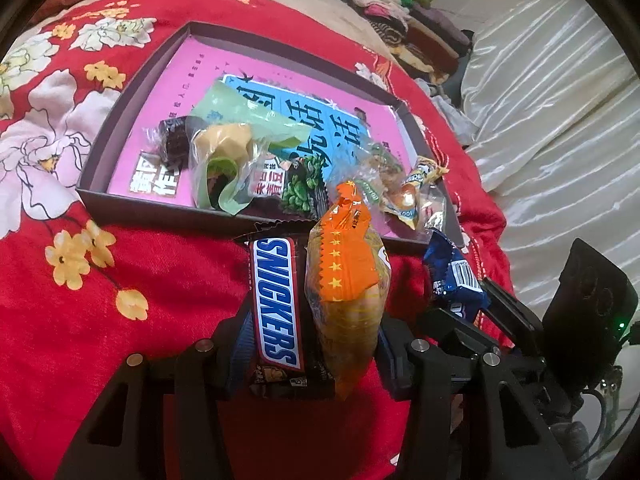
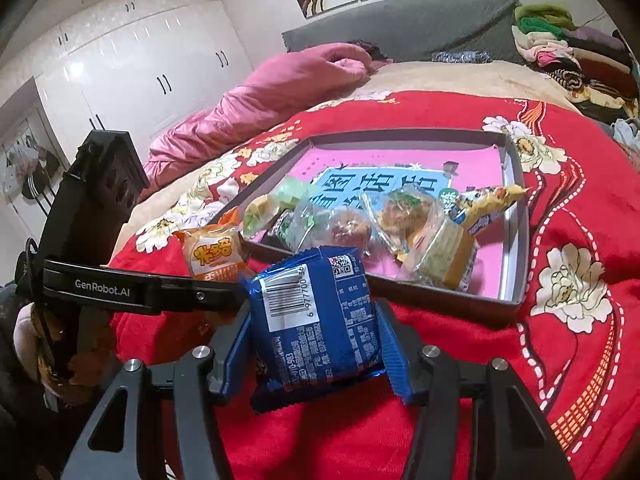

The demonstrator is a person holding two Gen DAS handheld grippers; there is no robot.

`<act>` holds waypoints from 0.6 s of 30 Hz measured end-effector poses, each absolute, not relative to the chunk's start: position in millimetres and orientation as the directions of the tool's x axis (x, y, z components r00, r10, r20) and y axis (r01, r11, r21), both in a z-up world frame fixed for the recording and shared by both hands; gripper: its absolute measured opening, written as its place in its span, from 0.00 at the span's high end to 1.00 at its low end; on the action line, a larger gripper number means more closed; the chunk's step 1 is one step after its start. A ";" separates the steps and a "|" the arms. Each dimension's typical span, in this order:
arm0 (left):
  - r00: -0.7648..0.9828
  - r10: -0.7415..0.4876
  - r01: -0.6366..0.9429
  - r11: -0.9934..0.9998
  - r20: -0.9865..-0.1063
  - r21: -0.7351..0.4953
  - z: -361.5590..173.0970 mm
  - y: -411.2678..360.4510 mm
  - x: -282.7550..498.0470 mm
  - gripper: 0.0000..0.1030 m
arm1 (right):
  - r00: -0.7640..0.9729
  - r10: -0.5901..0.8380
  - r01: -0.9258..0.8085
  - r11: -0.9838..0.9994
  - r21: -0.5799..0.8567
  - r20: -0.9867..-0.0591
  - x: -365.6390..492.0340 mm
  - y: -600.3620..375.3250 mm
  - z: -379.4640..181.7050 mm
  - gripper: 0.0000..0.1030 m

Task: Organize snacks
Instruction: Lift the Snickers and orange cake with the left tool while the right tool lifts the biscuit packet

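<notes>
Held in the left gripper (image 1: 316, 344), fingers part-closed: a Snickers bar (image 1: 276, 300) and an orange-wrapped snack (image 1: 348, 296) pinched side by side, pointing to 12 o'clock at the tray's near rim, apparently so both could go in together. Clamped in the right gripper (image 2: 316, 344), fingers likewise part-closed: a blue packet (image 2: 316, 320), barcode up, poised short of the same rim. Spread over a red floral bedspread (image 1: 80, 300), a shallow dark tray (image 2: 516, 216) lined in pink, several wrapped snacks (image 1: 224, 160) already heaped along its near side. Left bare: the tray's far half toward 12 o'clock, roomy enough for sorting. To be cleared first: the raised near wall. Stacked at 1 o'clock beyond the bed: folded clothes (image 1: 400, 20).
</notes>
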State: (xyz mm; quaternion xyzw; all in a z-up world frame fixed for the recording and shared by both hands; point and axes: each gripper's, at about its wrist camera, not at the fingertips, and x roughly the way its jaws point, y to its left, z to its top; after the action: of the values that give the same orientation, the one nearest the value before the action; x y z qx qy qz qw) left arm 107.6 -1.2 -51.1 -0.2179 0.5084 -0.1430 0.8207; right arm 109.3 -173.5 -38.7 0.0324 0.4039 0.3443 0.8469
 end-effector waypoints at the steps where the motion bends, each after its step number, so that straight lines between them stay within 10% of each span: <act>1: 0.443 -0.455 0.014 0.865 -0.772 -0.502 -50.5 -1.0 107.3 0.48 | 0.442 0.608 -0.555 0.763 0.332 -0.660 109.5 -174.3 -38.0 0.44; 18: 0.497 -0.416 0.021 0.883 -0.761 -0.469 -28.6 11.2 102.2 0.48 | 0.551 0.566 -0.501 0.812 0.299 -0.613 114.4 -192.9 -22.9 0.44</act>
State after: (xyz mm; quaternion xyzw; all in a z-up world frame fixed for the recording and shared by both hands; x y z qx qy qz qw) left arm 102.2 11.2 -28.6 -0.2038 0.4844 -0.1300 0.8408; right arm 114.4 -192.9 -22.9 0.0445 0.3640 0.3033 0.8795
